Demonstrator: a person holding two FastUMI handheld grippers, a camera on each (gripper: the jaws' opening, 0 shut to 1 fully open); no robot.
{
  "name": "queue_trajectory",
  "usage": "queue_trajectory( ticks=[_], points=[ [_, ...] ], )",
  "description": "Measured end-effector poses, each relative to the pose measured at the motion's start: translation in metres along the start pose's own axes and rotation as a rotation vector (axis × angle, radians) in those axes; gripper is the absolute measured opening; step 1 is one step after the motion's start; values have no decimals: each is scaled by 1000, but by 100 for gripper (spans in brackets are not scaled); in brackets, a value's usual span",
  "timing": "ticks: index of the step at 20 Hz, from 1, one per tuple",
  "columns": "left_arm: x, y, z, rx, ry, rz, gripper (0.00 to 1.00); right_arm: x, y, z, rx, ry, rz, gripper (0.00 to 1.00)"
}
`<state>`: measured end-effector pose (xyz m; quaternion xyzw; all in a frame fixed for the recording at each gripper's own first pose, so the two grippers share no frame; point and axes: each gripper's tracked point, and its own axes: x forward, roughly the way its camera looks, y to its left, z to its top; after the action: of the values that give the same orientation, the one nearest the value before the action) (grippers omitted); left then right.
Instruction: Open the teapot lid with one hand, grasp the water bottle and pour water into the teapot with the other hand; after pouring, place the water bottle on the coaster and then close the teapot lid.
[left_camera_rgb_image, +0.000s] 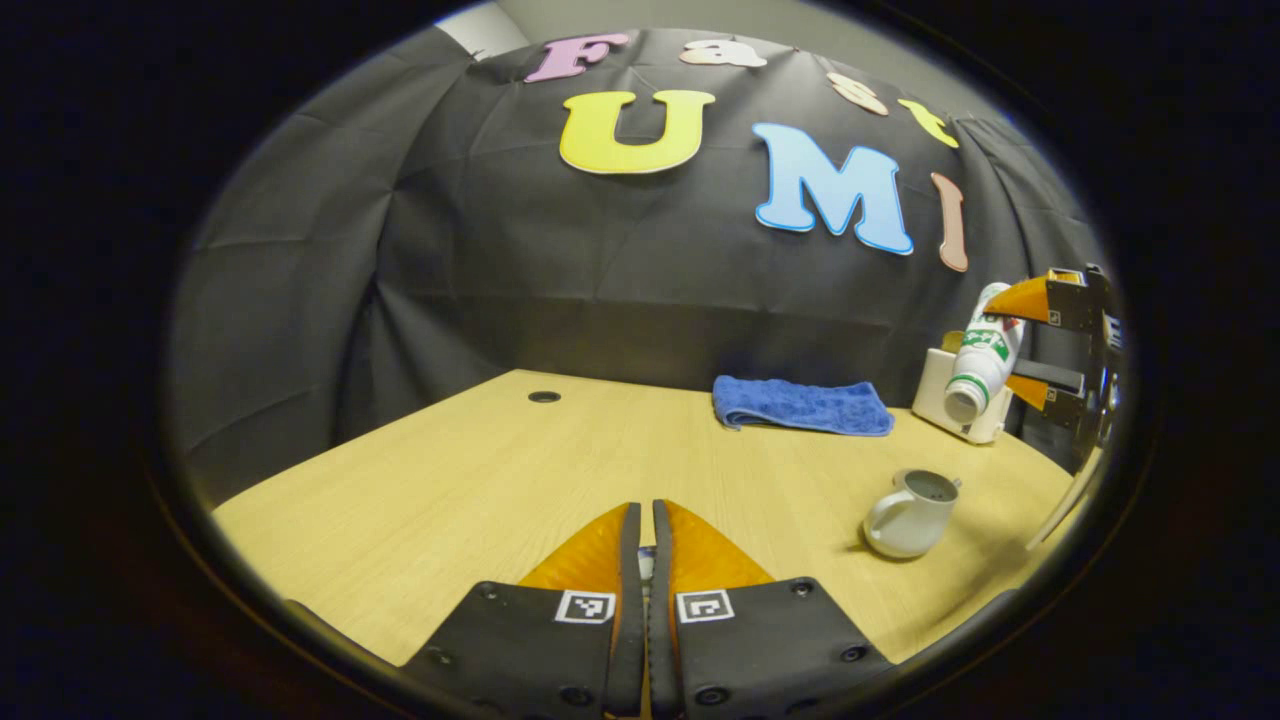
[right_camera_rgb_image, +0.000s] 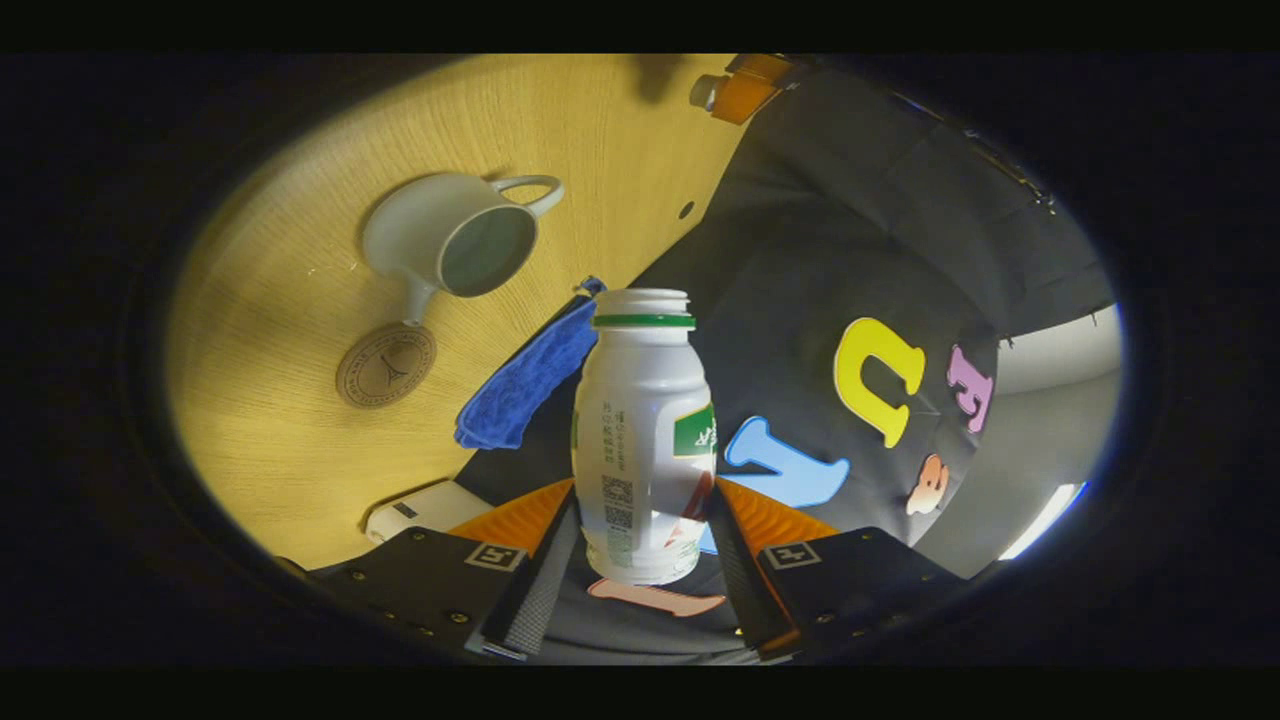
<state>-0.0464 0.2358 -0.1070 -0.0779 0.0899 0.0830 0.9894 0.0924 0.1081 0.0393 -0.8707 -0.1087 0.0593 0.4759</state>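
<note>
The white teapot (left_camera_rgb_image: 910, 512) stands open on the wooden table (left_camera_rgb_image: 450, 480), its lid off. In the right gripper view the teapot (right_camera_rgb_image: 470, 240) lies below and ahead, with the round brown coaster (right_camera_rgb_image: 386, 364) beside its spout. My right gripper (right_camera_rgb_image: 645, 500) is shut on the white uncapped water bottle (right_camera_rgb_image: 640, 440). In the left gripper view that bottle (left_camera_rgb_image: 985, 355) tilts mouth-down above and behind the teapot, held by the right gripper (left_camera_rgb_image: 1010, 345). No stream of water shows. My left gripper (left_camera_rgb_image: 645, 515) is shut, a small pale piece between its fingers; farther off, the left gripper (right_camera_rgb_image: 735, 90) holds the white lid (right_camera_rgb_image: 705, 92).
A folded blue cloth (left_camera_rgb_image: 800, 405) lies at the back of the table near the black wall. A white box (left_camera_rgb_image: 940, 400) stands to its right, behind the bottle. A small round hole (left_camera_rgb_image: 544, 397) sits in the tabletop at the back left.
</note>
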Motion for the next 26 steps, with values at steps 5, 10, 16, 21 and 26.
queue_trajectory(
  ticks=[5,10,16,21,26],
  points=[
    [-1,-2,2,10,-4,-8,12,-2,15,0,94,12,26,71],
    [-6,-17,16,22,-32,-30,12,-11,43,1,337,47,76,71],
    [-15,-41,43,17,-79,-62,12,-15,85,18,719,79,153,71],
    [-21,-68,61,-11,-112,-114,12,-22,113,55,1149,67,304,71],
    [-15,-121,75,-39,-133,-226,12,-30,107,69,1465,44,371,72]
  ],
)
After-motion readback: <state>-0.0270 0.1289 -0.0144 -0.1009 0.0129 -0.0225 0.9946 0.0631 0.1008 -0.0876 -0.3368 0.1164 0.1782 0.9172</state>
